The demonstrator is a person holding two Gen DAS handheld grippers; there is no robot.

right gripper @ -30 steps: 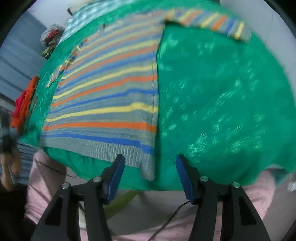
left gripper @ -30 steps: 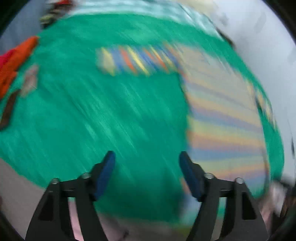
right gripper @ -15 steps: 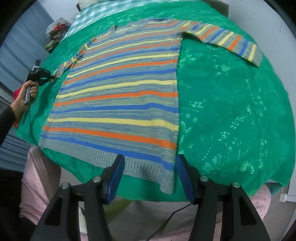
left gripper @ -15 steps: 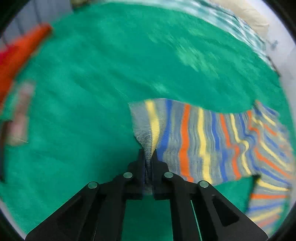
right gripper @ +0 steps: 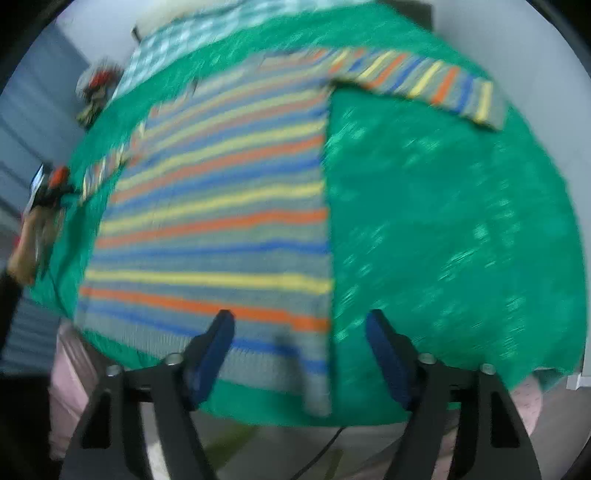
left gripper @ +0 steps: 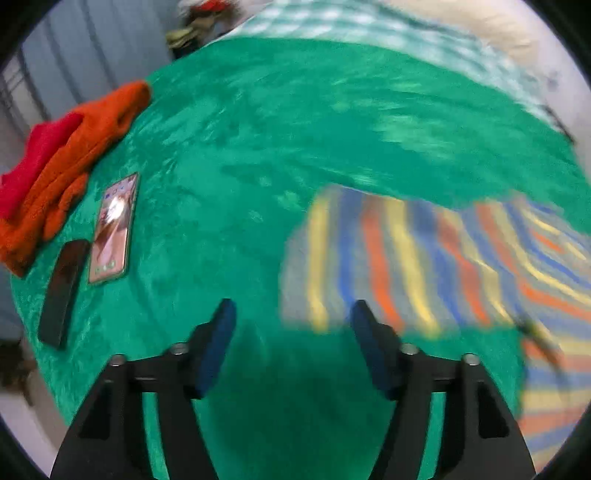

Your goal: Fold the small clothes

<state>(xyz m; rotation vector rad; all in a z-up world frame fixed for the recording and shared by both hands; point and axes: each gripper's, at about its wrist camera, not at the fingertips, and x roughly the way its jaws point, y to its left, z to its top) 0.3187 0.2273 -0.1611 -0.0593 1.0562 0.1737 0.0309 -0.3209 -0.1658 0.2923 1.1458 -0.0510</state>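
**Both tongs open over a striped sweater laid flat on green cloth**

A knitted sweater with grey, blue, orange and yellow stripes [right gripper: 218, 221] lies spread flat on a surface covered with a green, flower-patterned cloth [right gripper: 443, 221]. Its ribbed grey hem faces the near edge of the surface, and its right sleeve [right gripper: 424, 83] stretches out sideways at the far end. The view is blurred by motion.

The right tongs [right gripper: 299, 350] stand apart, holding nothing, with the blue pads [right gripper: 212, 354] over the sweater's hem near its right-hand corner. Whether they touch the knit cannot be told.

The left tongs [left gripper: 291, 343] are likewise spread apart and empty, above bare green cloth. The sweater's left sleeve cuff [left gripper: 317, 258] lies just ahead of them and slightly to the right, blurred, with the striped sleeve running off to the right.

To the left in the left wrist view, a lit smartphone [left gripper: 112, 229] lies face up on the cloth beside a dark, flat rectangular device [left gripper: 62, 291]. Beyond them sits a pile of orange and red fleecy fabric [left gripper: 62, 162] at the cloth's edge. A pale green checked cloth [left gripper: 369, 29] shows at the far side.
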